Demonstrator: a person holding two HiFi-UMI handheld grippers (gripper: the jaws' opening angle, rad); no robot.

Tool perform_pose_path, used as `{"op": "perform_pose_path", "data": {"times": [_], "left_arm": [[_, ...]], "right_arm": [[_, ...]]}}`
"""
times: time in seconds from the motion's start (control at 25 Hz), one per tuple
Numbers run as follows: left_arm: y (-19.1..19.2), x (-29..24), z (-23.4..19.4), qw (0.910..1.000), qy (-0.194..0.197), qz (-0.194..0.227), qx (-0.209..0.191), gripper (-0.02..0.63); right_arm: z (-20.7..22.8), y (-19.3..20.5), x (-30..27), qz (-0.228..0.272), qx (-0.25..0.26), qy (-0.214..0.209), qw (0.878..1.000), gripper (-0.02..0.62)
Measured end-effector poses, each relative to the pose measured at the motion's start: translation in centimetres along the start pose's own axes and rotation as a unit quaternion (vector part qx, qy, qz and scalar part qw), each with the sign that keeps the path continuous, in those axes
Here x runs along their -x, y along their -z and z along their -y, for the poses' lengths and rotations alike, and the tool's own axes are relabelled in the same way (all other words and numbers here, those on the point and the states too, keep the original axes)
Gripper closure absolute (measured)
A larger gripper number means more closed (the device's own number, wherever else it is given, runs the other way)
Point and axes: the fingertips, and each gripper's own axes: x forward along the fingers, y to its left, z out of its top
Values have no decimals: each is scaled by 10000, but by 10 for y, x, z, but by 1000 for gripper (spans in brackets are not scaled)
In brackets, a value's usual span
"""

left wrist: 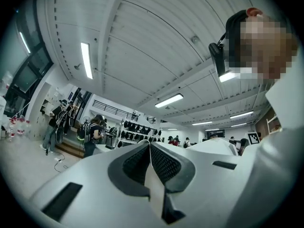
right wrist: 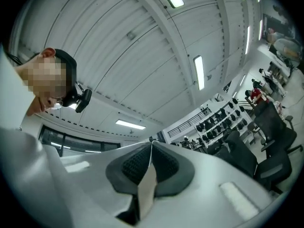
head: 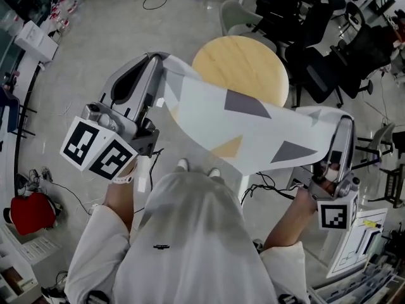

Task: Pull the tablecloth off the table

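Both arms are up and the tablecloth (head: 253, 128) hangs stretched between them. The left hand-held gripper (head: 159, 61) is clamped on one end; its own view shows the jaws pressed together with a thin fold of the fabric pinched between the ribbed pads. The right hand-held gripper (head: 345, 119) does the same at the other end, jaws closed hard on a strip of cloth.

So the cloth's long axis runs side to side across the person's front, from one gripper to the other, and the pale sheet with its grey and tan triangles sags a little in the middle. The round wooden counter (head: 240, 59) lies just beyond it, on the far side from the person, with most of its top bare. The lower edge of the cloth overlaps the counter's near rim in the head view; whether it touches the wood there or hangs clear in front cannot be told.

Neither arm looks nearer the counter than the other. The remaining pull, by this layout, would run straight back toward the person's body, away from the counter, with both ends kept level.
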Motion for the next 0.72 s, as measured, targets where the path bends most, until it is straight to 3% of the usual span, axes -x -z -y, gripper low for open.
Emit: {"op": "perform_pose_path", "data": {"times": [0.28,0.72], "left_arm": [[13,0,-1,9998,-21,-141,106,598],[-43,17,7,9987,54,459,-203,598]], "right_arm": [[5,9,4,-206,-76,110,9997,581],[-40,-36,-13,320,304,-475,9979,581]]}}
